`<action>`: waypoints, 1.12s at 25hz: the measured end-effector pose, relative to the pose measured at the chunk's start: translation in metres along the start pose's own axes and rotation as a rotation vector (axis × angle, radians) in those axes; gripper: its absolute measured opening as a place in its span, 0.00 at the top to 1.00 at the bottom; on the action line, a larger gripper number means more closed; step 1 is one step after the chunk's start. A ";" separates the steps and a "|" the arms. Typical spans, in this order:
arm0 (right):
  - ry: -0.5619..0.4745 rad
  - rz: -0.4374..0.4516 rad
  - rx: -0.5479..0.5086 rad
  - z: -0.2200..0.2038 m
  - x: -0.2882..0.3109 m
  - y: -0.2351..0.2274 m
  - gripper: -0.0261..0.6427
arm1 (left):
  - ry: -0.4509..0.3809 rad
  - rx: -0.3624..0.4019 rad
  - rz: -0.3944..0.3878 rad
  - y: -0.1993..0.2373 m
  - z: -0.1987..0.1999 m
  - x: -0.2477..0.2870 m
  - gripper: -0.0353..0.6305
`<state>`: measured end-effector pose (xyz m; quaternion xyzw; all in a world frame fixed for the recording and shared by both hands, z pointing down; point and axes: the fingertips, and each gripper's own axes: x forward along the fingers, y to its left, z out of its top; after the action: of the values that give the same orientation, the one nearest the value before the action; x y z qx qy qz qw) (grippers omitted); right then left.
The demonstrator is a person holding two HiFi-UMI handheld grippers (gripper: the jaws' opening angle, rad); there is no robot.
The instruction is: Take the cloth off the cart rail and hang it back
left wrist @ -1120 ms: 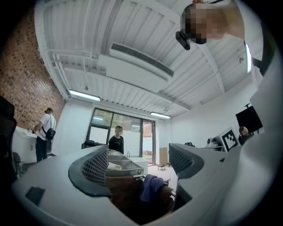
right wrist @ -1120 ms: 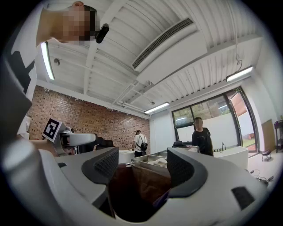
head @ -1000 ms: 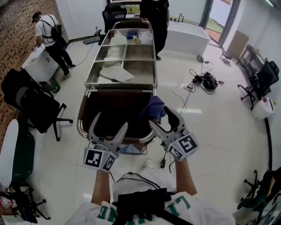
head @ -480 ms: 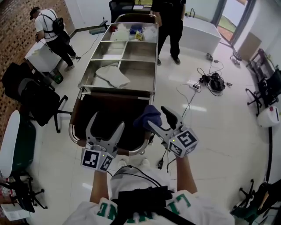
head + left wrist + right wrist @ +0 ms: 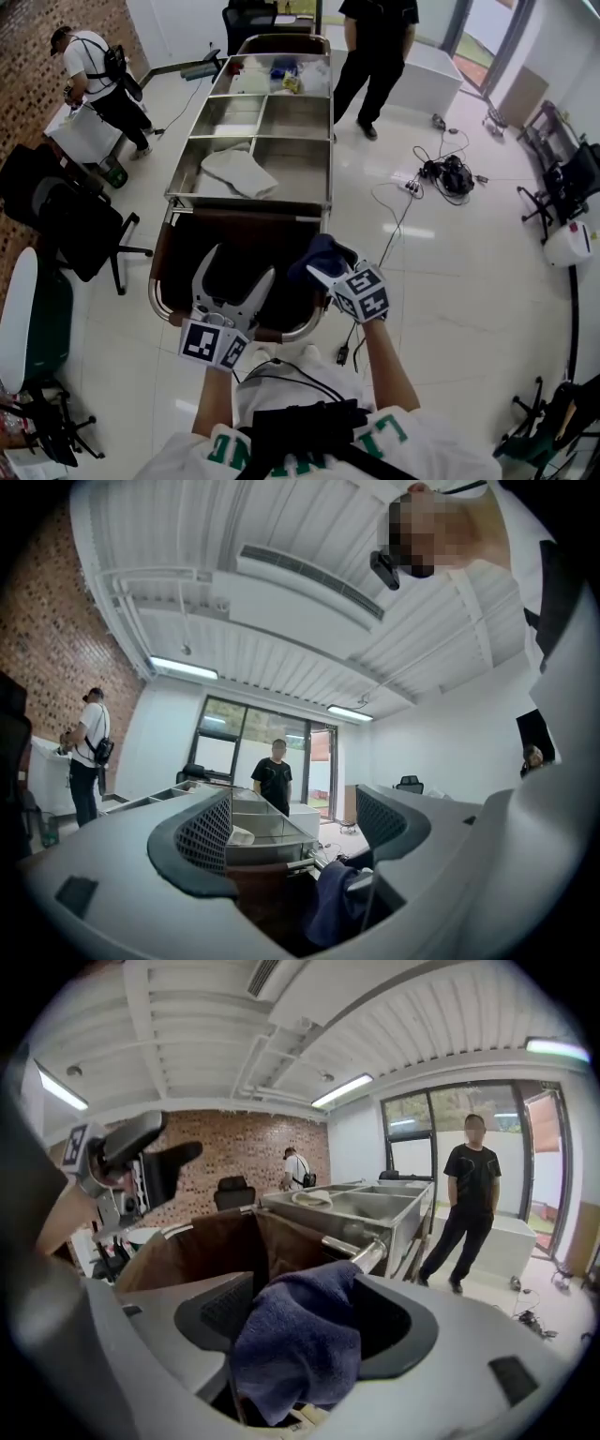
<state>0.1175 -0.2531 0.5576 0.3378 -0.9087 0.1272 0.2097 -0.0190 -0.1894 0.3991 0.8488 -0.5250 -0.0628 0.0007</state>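
Note:
A dark blue cloth (image 5: 317, 255) hangs bunched on the right side of the cart's chrome rail (image 5: 156, 292), beside the brown bag (image 5: 246, 232). My right gripper (image 5: 326, 265) is over it, jaws wide. In the right gripper view the cloth (image 5: 295, 1344) fills the gap of the right gripper (image 5: 309, 1321), with the rail (image 5: 370, 1252) just behind. The jaws stand as wide as before and show no squeeze. My left gripper (image 5: 236, 272) is open and empty over the bag, pointing away from me. In the left gripper view, the left gripper (image 5: 295, 827) has the cloth (image 5: 330, 907) low on its right.
The steel cart top (image 5: 328, 141) has several trays, one with a white rag (image 5: 239, 172). A person in black (image 5: 375, 42) stands at the far end, another person (image 5: 92, 75) at the left. Office chairs (image 5: 66, 220) sit left; cables (image 5: 441, 173) lie right.
My right gripper has swung left and rolled over the blue cloth, so the cloth now sits between its jaws instead of at one fingertip. The left gripper has barely moved.

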 end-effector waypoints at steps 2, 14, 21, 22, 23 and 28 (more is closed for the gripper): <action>0.014 -0.036 0.016 -0.006 0.003 -0.002 0.52 | -0.004 -0.006 -0.007 0.003 0.003 -0.001 0.36; -0.139 -0.139 0.122 0.037 -0.020 -0.007 0.81 | -0.031 0.000 -0.019 0.036 0.020 -0.012 0.35; -0.403 -0.152 0.092 0.121 -0.063 0.012 0.81 | -0.041 -0.002 -0.004 0.059 0.028 -0.020 0.36; -0.448 -0.141 0.091 0.133 -0.069 0.017 0.81 | -0.041 -0.011 -0.001 0.061 0.029 -0.021 0.36; -0.495 -0.127 0.090 0.143 -0.076 0.022 0.81 | -0.043 -0.021 0.001 0.064 0.030 -0.022 0.36; -0.673 -0.118 0.019 0.188 -0.106 0.053 0.81 | -0.061 -0.008 0.012 0.069 0.041 -0.024 0.36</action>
<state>0.0989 -0.2241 0.3377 0.4147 -0.9047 0.0048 -0.0982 -0.0955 -0.1959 0.3653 0.8433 -0.5296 -0.0909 -0.0115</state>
